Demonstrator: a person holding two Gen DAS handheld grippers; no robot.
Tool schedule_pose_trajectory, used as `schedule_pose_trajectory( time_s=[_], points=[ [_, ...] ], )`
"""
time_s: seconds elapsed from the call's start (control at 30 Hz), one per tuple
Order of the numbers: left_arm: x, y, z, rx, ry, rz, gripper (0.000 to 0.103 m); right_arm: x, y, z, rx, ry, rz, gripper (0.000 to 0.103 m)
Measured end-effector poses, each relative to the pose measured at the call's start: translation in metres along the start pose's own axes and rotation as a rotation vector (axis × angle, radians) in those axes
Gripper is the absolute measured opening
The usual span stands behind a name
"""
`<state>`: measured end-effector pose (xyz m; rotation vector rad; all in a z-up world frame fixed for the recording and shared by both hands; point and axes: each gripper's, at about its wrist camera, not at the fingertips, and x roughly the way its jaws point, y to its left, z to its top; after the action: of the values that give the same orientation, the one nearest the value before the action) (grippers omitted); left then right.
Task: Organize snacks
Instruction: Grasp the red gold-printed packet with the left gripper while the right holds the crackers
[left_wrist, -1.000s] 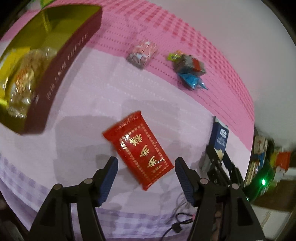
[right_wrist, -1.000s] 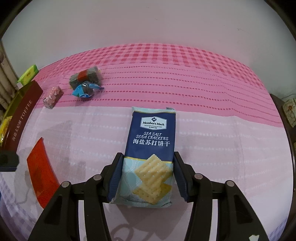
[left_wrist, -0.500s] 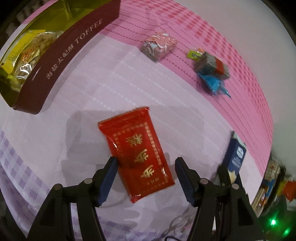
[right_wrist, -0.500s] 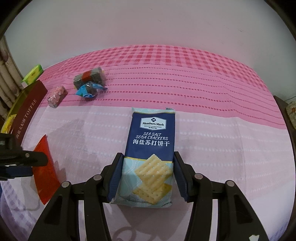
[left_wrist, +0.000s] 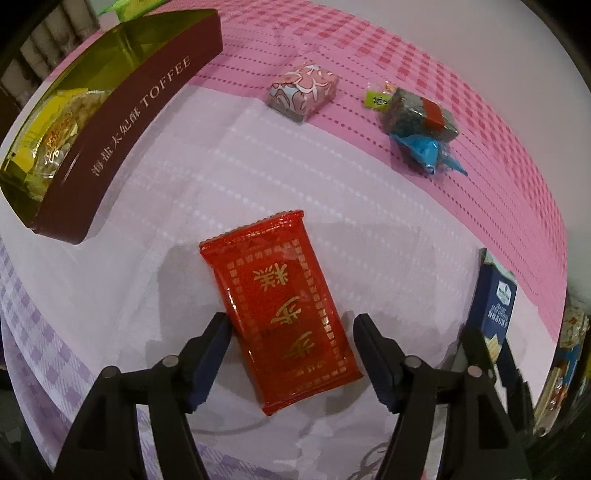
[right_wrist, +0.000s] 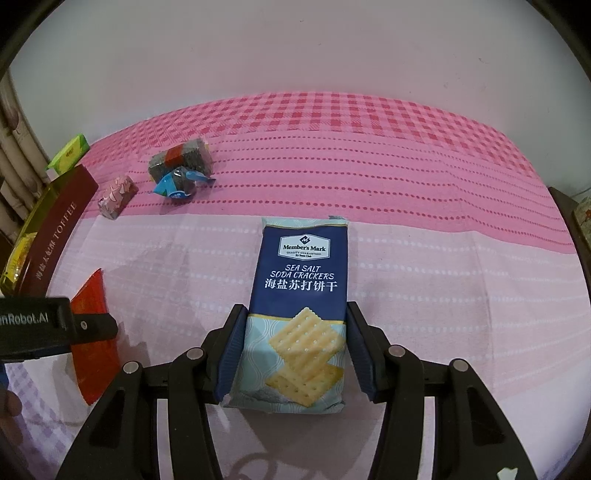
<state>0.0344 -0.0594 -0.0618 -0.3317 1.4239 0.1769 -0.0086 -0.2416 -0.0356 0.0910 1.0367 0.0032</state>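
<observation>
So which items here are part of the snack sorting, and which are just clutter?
Job:
red packet
cracker pack
toffee tin
pink wrapped box
dark bar
blue candy

Lying about:
cluttered shelf

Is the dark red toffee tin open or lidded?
Open. The dark red toffee tin has no lid on; its gold interior and wrapped snacks inside show from above.

A plain pale wall (right_wrist: 295, 55) backs the table, draped in a pink checked tablecloth (right_wrist: 369, 155); at left, folds of what may be curtain (right_wrist: 14, 147).
</observation>
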Motion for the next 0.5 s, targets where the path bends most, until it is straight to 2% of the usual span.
schedule_pose_trajectory(
  time_s=[0.1,0.17,0.27,0.5],
  points=[
    [-0.001,-0.002,-0.005,0.049,-0.008,0.023,0.070,0.000,0.000,0.000,0.001,0.000,0.001,0.050],
    [-0.001,-0.004,-0.007,0.074,-0.002,0.039,0.062,0.000,-0.001,0.000,0.001,0.001,0.000,0.050],
    [-0.001,-0.005,-0.004,0.105,0.004,0.040,0.057,0.000,-0.001,0.000,0.000,0.001,-0.003,0.050],
    [-0.008,0.005,0.004,0.243,-0.021,0.053,0.053,0.001,0.002,0.001,-0.006,0.004,-0.013,0.050]
  ],
)
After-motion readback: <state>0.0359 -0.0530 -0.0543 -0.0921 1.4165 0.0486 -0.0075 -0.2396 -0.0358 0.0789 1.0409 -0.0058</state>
